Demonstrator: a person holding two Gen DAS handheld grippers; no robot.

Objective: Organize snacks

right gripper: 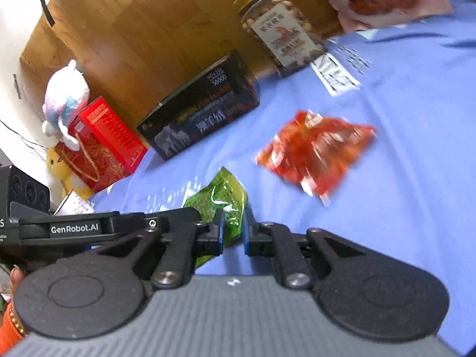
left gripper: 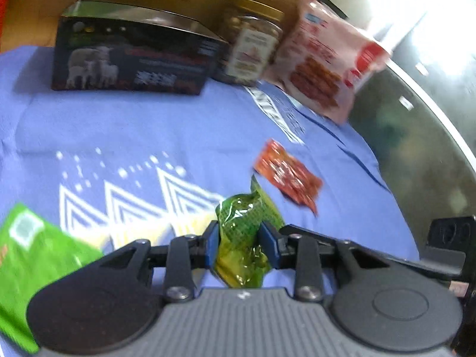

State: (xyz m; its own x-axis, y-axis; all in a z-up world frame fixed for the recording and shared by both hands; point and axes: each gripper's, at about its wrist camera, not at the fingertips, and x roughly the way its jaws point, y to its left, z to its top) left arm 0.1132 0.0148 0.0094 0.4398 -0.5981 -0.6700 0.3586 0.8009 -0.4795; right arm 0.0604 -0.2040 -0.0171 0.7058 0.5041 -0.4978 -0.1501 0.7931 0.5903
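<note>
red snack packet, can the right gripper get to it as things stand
Probably yes: the red snack packet lies flat on the blue cloth ahead of the right gripper, whose fingers look empty, with only bare cloth between.

The right gripper (right gripper: pixel 232 232) is hovering low over the blue cloth (right gripper: pixel 401 178), its blue pads (right gripper: pixel 219 232) standing slightly apart with nothing between them. The left gripper (right gripper: pixel 166 223) is reaching in from the left, and it seems to be gripping the green packet (right gripper: pixel 220 199), though blur is hiding the contact. A red packet (right gripper: pixel 315 154) is lying farther out. A dark box (right gripper: pixel 202 107) and a jar (right gripper: pixel 279 29) are standing at the cloth's far edge.
</note>
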